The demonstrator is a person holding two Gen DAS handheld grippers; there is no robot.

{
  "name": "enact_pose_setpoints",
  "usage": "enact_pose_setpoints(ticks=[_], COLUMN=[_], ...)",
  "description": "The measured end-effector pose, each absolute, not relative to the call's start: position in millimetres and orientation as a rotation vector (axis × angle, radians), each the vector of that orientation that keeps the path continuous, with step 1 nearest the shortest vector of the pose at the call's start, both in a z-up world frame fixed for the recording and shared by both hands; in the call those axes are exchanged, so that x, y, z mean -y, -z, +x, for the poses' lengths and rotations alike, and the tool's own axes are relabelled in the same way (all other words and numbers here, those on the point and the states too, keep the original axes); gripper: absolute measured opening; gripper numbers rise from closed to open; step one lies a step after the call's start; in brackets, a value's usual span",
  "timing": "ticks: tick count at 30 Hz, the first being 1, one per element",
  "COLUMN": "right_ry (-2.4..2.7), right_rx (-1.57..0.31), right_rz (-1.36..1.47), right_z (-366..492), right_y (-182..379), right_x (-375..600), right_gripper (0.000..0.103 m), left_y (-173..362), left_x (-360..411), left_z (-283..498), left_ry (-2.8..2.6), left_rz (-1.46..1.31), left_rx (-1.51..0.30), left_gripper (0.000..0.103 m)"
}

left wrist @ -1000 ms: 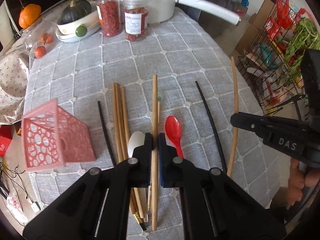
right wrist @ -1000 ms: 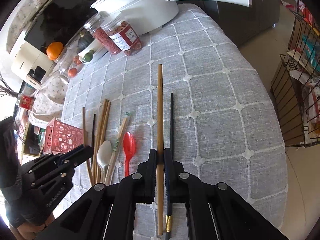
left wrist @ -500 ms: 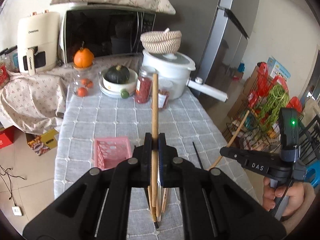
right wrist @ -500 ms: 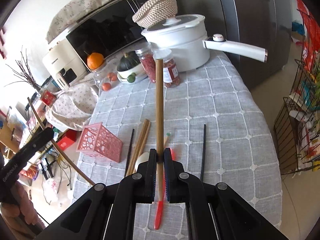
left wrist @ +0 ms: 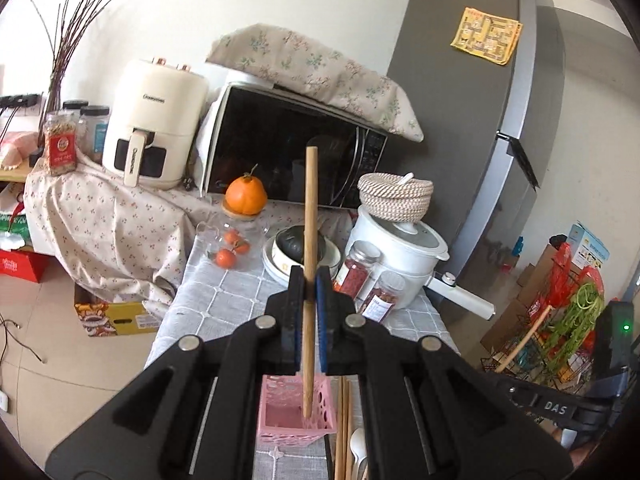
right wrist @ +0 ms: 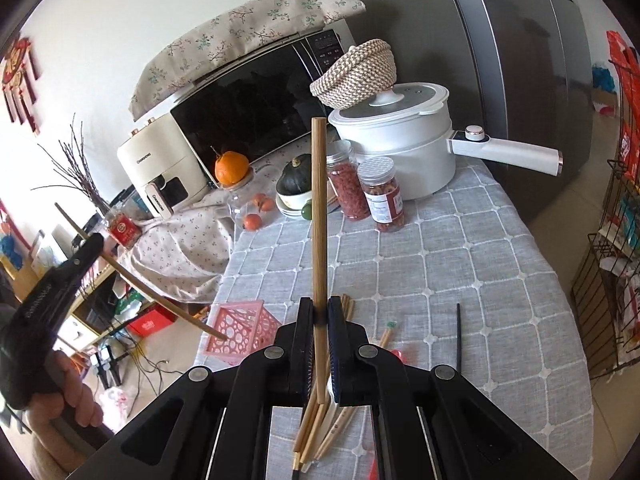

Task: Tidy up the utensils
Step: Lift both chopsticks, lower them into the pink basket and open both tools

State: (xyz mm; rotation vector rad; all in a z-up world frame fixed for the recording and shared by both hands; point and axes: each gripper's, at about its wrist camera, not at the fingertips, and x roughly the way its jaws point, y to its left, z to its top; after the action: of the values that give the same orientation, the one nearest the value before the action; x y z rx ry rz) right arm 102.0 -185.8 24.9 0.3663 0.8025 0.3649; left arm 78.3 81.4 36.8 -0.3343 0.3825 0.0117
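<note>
Each hand-held gripper (left wrist: 307,292) (right wrist: 320,312) pinches a wooden chopstick (left wrist: 310,216) (right wrist: 319,208); lower ends hidden.

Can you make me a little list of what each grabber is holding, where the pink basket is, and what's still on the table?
left gripper: shut on a wooden chopstick, tip over the basket
right gripper: shut on another wooden chopstick, held upright
pink basket: on the grey tablecloth, near its edge
left on the table: wooden chopsticks, black chopstick
</note>
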Motion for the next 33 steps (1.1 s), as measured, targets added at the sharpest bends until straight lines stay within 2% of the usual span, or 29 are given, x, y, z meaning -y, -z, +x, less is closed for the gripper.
enact_pose_setpoints(ticks=[6,17,18,20,26,29,33], right_ry=[-0.414,-0.496,-0.498,-0.499,-0.484,-0.466,-0.467], right_rx=[-0.787,-0.690,-0.680,-0.660,-0.628,-0.646,-0.711], right_rz=[0.386,0.462,0.467,0.475,0.455,0.421,0.420], right_z=[100.3,98.1,99.2,101.6,113.6,124.2,136.3], right_y=[-30.9,-53.2,-54.6,-56.5,-51.2,-40.3,-19.3], right_x=[170.8,147.1,143.8,138.4,117.3,104.8,92.3], right_gripper=[0.007,0.007,0.007,0.007,0.007,0.007,0.007], left_y=[-0.4,14.8,13.9,11.6,5.7,10.2,19.6], left_x=[-96.5,-96.6,-96.3,-97.1,-101.4,-105.6,-109.0], left_z=[102.5,120.1,119.9,119.0,108.5,101.4,95.0], left_ry=[-0.067,-0.027,-0.021,-0.021,-0.041,-0.064,-0.071], left_rz=[-0.369,-0.374,-0.373,-0.371,-0.328,-0.301,-0.267], left_rx=[-0.482,-0.560,-0.565,-0.571,-0.623,-0.673,-0.739], left_gripper=[0.007,0.009,0.011,0.028,0.056,0.066,0.071])
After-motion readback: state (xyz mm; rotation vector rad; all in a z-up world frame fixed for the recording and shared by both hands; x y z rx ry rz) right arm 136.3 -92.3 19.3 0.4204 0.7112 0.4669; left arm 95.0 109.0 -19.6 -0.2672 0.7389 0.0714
